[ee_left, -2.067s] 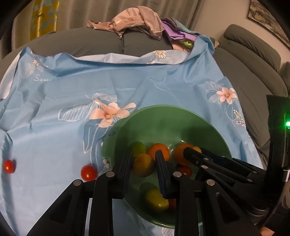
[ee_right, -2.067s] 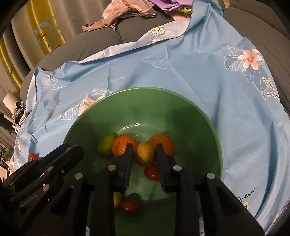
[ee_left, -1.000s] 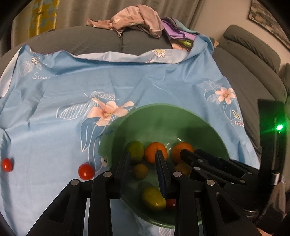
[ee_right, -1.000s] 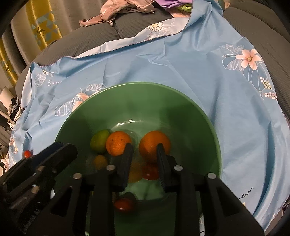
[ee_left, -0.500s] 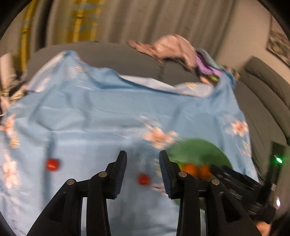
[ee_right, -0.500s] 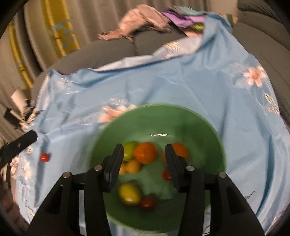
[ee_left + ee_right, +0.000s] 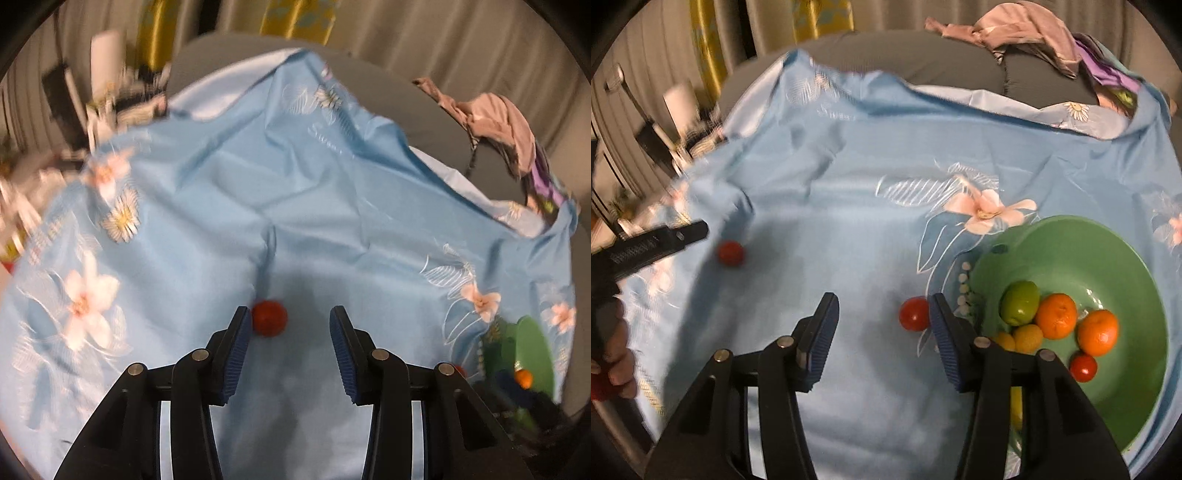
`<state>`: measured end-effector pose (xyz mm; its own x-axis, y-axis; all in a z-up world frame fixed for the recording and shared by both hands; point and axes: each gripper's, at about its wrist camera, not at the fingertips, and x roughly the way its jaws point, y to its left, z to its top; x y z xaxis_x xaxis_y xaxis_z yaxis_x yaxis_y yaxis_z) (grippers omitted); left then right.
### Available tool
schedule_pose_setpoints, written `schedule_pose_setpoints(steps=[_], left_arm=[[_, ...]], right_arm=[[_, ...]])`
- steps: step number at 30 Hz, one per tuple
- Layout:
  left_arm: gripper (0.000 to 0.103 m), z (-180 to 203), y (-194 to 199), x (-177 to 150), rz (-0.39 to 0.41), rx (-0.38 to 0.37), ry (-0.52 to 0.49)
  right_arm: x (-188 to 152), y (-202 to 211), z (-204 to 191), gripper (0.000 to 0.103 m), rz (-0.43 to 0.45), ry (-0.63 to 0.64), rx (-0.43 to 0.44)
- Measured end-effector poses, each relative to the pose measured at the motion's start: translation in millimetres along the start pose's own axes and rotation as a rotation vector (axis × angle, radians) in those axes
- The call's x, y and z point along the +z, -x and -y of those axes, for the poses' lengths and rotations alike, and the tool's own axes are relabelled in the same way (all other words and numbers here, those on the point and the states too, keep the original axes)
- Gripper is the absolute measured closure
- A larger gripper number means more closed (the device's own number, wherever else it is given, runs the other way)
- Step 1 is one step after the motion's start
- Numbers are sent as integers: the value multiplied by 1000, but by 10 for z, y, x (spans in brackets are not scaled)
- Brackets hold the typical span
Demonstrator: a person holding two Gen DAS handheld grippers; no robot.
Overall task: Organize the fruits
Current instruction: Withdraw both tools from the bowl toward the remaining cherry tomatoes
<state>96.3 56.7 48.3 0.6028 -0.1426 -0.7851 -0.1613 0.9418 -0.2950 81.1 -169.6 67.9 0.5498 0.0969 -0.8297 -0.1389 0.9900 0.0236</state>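
Observation:
A green bowl [image 7: 1108, 251] on the blue flowered cloth [image 7: 857, 177] holds two oranges [image 7: 1055, 315], a green fruit [image 7: 1019, 302], small yellow fruits and a red tomato [image 7: 1083, 367]. My right gripper [image 7: 882, 332] is open and empty, with a loose red tomato [image 7: 914, 314] just inside its right finger. A second tomato [image 7: 731, 253] lies further left. In the left wrist view my left gripper [image 7: 286, 338] is open and empty, and that tomato [image 7: 269, 317] lies by its left fingertip. The bowl [image 7: 532, 343] shows at the right edge there.
A grey sofa [image 7: 942, 62] carries a heap of pink and purple clothes [image 7: 1027, 29]. Curtains and yellow fabric [image 7: 820, 18] hang behind. Clutter and a white object [image 7: 107, 55] stand past the cloth's left edge. The left gripper's finger [image 7: 653, 245] shows at left in the right wrist view.
Both grippers have left the bowl and swung left, and both have opened wider. The left one now faces the far tomato, the right one the tomato beside the bowl.

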Motion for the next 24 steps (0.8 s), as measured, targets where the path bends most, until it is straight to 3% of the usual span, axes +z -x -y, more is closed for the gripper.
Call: schedule_pose_setpoints(steps=[2, 8, 17, 24], left_arm=[[61, 1, -71, -5, -21, -16, 7], [61, -40, -247, -39, -62, 30, -21], [61, -7, -350, -38, -76, 18, -20], [61, 11, -456, -19, -87, 68, -18]], right_arm=[[10, -102, -58, 54, -21, 30, -35], [10, -319, -178, 54, -58, 99, -157], [25, -362, -283, 54, -70, 145, -136], [8, -539, -315, 56, -105, 178, -234]])
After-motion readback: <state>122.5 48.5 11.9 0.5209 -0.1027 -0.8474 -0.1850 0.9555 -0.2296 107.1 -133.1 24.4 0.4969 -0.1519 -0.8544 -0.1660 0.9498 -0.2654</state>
